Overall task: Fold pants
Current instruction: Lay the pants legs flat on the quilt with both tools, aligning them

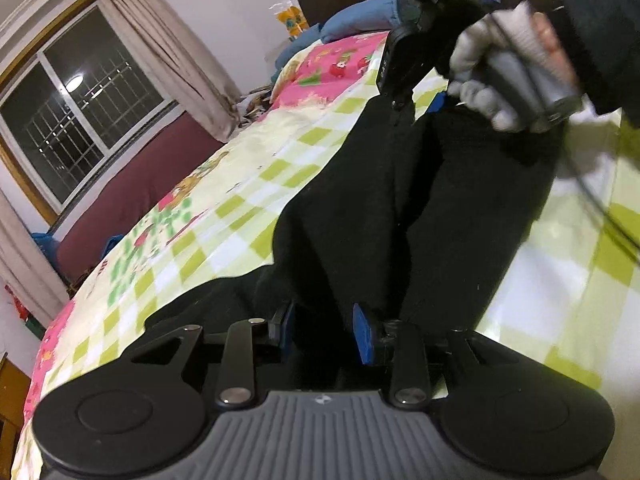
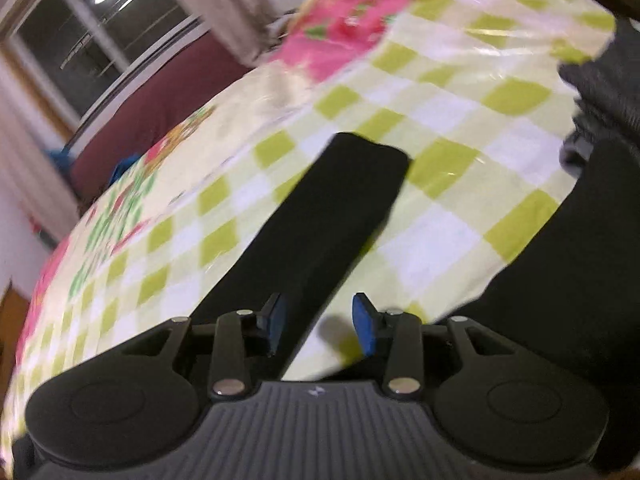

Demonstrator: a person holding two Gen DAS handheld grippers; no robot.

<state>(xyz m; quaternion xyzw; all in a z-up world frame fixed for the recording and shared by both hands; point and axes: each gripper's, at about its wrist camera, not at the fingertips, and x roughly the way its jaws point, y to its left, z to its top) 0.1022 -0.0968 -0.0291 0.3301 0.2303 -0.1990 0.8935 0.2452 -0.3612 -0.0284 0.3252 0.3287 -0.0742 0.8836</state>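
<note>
The bed [image 1: 248, 168], under a green-and-white checked sheet with pink flowered patches, carries everything here, and its far edge runs along the wall below the window [image 1: 80, 92]. On it lie the black pants [image 1: 360, 208], spread over the middle of the sheet with the fabric running from the near edge up toward the pillow end; in the right wrist view one leg [image 2: 320, 216] stretches flat across the checks and ends in a square cuff, with more black cloth at the right side. Judging by this, the garment is laid out but hardly folded: the leg lies single and long, so the lengthwise fold and the cross folds seem left to do. The left gripper [image 1: 324, 326] hangs over the black cloth, jaws parted, pinching nothing. The right gripper [image 2: 318, 326] is likewise released over the leg's near end, and a gloved hand [image 1: 484, 80] carries it.
</note>
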